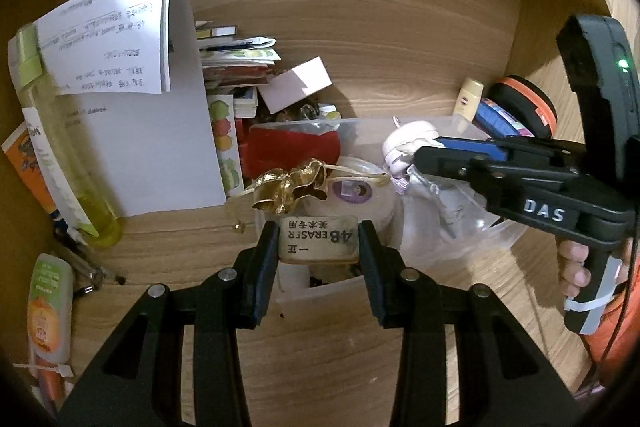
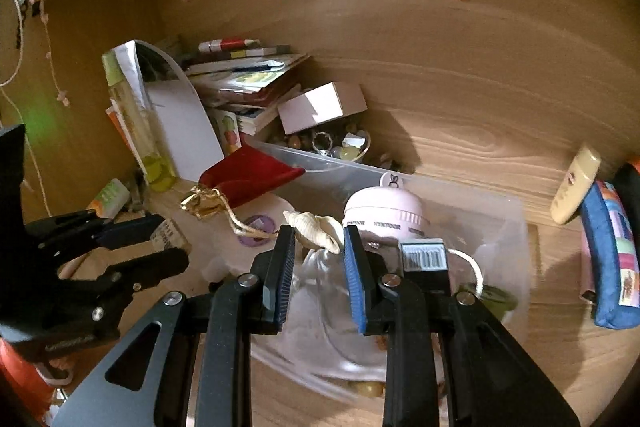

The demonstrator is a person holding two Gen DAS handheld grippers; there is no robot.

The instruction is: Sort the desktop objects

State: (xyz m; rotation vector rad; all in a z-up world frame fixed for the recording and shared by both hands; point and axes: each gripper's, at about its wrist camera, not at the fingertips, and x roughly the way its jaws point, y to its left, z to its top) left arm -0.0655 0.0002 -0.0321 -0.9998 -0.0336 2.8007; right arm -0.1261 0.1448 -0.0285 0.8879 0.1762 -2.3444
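Wood-grain counter (image 1: pixel 400 75), smooth, cluttered. Clear plastic bin (image 2: pixel 496 227) at centre: thin-walled, light, flexy; take it by the rim, walls will bow. It holds a red velvet pouch (image 1: pixel 296 147), soft and limp, and a pink round gadget (image 2: pixel 384 215), hard shell, smooth, probably slippery.

Crinkly clear bag (image 2: pixel 320 291) lies under the right tool (image 2: pixel 318 283): floppy, no firm hold point, pinch a fold. Right tool narrow; whether the bag film is pinched, cannot tell. A small ribbed seashell (image 2: pixel 316 229) sits at its fingertips, looks brittle, go gently.

Left tool (image 1: pixel 318 247) holds a 4B eraser (image 1: pixel 320 239) by its two short ends, above the near edge of the bin. Eraser: rubbery block, light, grippy, slightly compressible, worn printed face; side grip looks secure, judged low drop risk.

Gold ribbon bow (image 1: pixel 288 187) on a lid just past the eraser: thin, crushable foil.
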